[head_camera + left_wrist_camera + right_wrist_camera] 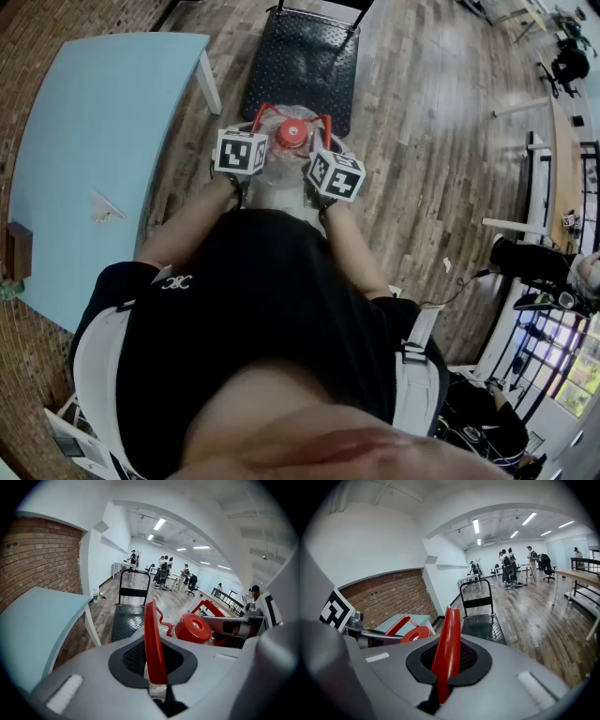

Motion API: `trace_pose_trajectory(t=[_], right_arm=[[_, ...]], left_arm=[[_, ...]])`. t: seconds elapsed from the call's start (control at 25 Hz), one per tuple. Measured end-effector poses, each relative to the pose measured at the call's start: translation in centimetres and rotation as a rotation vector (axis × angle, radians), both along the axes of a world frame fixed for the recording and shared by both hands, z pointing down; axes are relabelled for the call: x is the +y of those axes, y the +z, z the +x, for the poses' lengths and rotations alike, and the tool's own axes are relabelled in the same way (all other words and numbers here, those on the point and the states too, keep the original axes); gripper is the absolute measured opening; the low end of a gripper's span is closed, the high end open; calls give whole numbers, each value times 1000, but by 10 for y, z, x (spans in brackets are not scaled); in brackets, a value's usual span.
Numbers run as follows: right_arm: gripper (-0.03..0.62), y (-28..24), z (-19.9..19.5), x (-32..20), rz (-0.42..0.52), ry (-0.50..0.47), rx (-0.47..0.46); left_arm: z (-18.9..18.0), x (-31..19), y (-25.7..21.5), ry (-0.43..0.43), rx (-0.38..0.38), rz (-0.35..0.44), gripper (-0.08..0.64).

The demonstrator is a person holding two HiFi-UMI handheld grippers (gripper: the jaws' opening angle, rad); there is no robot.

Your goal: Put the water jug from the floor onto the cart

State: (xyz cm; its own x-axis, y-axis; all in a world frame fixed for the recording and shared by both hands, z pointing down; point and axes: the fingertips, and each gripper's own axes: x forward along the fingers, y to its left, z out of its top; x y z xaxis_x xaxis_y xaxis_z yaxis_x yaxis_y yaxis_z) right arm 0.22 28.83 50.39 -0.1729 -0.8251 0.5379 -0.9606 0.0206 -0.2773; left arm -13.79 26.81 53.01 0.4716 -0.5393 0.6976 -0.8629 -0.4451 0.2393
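Two grippers, both clenched, one per side of the water jug [277, 187]. The left gripper [157, 679] pinches the left red handle [153, 639]. The right gripper [440, 688] pinches the right red handle [447, 644]. The jaws stand nearly together because the handle strips are thin. A two-sided hold makes sense: it likely splits a heavy load and keeps the red cap [292, 134] upright and centred between the hands. The jug hangs close in front of the person's torso, at the near edge of the cart [305, 56], with the blue surface [94, 141] off to the left. It is not set on the deck yet. The base is hidden, so I cannot tell directly whether it is off the floor [422, 169]. Both gripper views look down on the cart deck from about the height of the blue surface, so my guess is that it is lifted mid-carry. Only the head view gives the layout: the jug against the cart, the clear body, both marker cubes. Only the gripper views show the jaws biting the handles, plus the cart's push bar standing at the far end and people well back in the room. The left gripper view also catches the cap with the other gripper beyond it.
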Motion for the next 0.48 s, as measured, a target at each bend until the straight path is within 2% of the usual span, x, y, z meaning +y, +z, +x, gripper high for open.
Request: trace_pose_trajectory(t=[0.12,0.48], right_arm=[[14,-3,1,-3,3,1,-3],[14,-10,-1,-10,15,-8,-10]], left_arm=[[0,-5,-14,0,1,33,23],[-2,-11,-18,-11,6,46,23]])
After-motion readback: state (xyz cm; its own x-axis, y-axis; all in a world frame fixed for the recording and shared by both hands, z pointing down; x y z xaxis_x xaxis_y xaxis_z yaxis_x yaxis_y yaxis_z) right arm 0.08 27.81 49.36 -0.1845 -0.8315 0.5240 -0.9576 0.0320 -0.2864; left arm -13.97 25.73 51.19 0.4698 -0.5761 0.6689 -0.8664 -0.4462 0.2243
